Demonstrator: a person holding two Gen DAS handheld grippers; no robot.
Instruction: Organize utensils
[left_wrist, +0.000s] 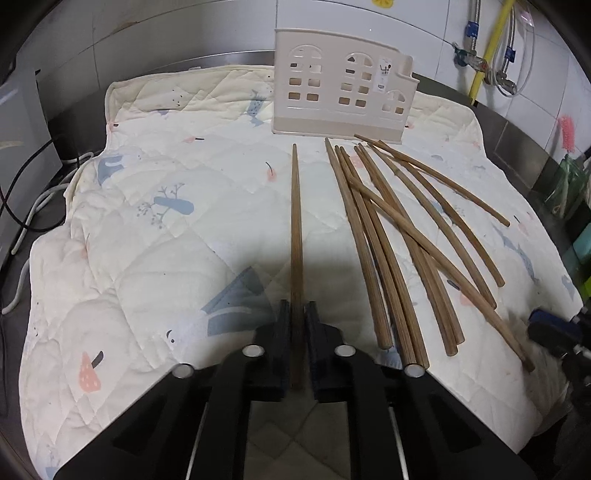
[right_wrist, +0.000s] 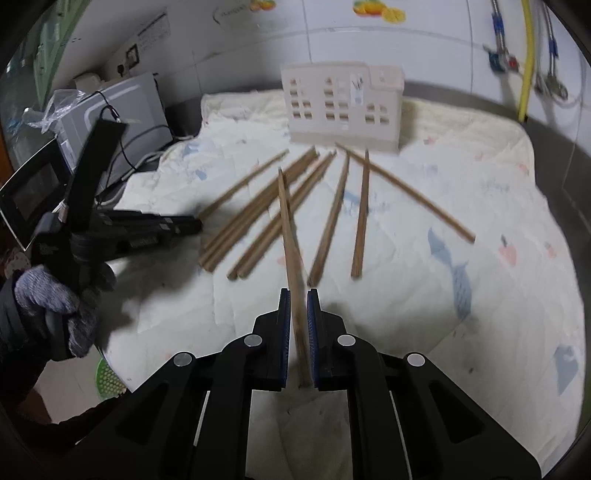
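Observation:
My left gripper (left_wrist: 296, 314) is shut on a wooden chopstick (left_wrist: 296, 221) that points toward the cream house-shaped utensil holder (left_wrist: 340, 88) at the back of the quilt. Several loose chopsticks (left_wrist: 399, 236) lie fanned out to its right. My right gripper (right_wrist: 298, 301) is shut on another chopstick (right_wrist: 290, 236), held above the quilt and pointing at the holder (right_wrist: 341, 105). Several chopsticks (right_wrist: 280, 210) lie on the quilt ahead of it. The left gripper (right_wrist: 184, 227) also shows at the left of the right wrist view, held by a gloved hand (right_wrist: 51, 299).
A quilted cream mat (left_wrist: 155, 229) covers the steel counter. A microwave (right_wrist: 110, 122) and cables stand at the left. Pipes and valves (left_wrist: 487, 62) run on the tiled wall at the back right. A green strainer (right_wrist: 107, 378) lies below the counter's front left.

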